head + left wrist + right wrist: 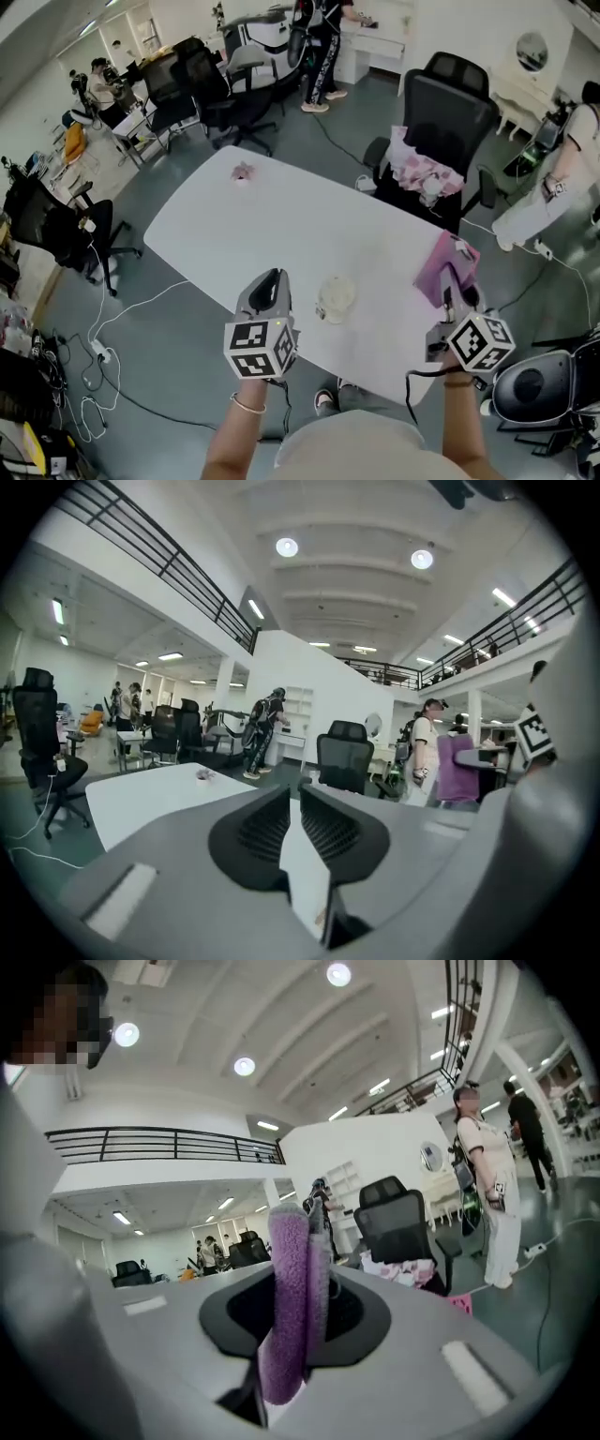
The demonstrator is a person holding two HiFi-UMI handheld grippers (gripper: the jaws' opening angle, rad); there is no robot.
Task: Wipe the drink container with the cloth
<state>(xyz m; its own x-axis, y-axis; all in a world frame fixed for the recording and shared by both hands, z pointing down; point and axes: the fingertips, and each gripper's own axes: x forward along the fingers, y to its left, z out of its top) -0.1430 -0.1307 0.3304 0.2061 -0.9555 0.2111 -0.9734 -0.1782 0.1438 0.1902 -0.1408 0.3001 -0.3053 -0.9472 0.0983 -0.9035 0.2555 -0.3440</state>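
White table (281,225), open office, black chairs (450,103) around. Drink container (336,297) near the table's 6 o'clock edge, pale, shape unclear. Left gripper (271,278) at its 9 o'clock, jaws nearly together, empty. Right gripper (456,286) clamps purple cloth (442,262), which hides its tips.

An open-plan office: black swivel chairs (448,105), white table (272,230), railed mezzanine (141,547) overhead.

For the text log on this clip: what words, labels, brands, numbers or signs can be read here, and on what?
No text can be read in any view.
The left marker cube and right marker cube: black-and-white square patterns only, no letters.
The drink container: no label legible.
The cloth: no tag visible.
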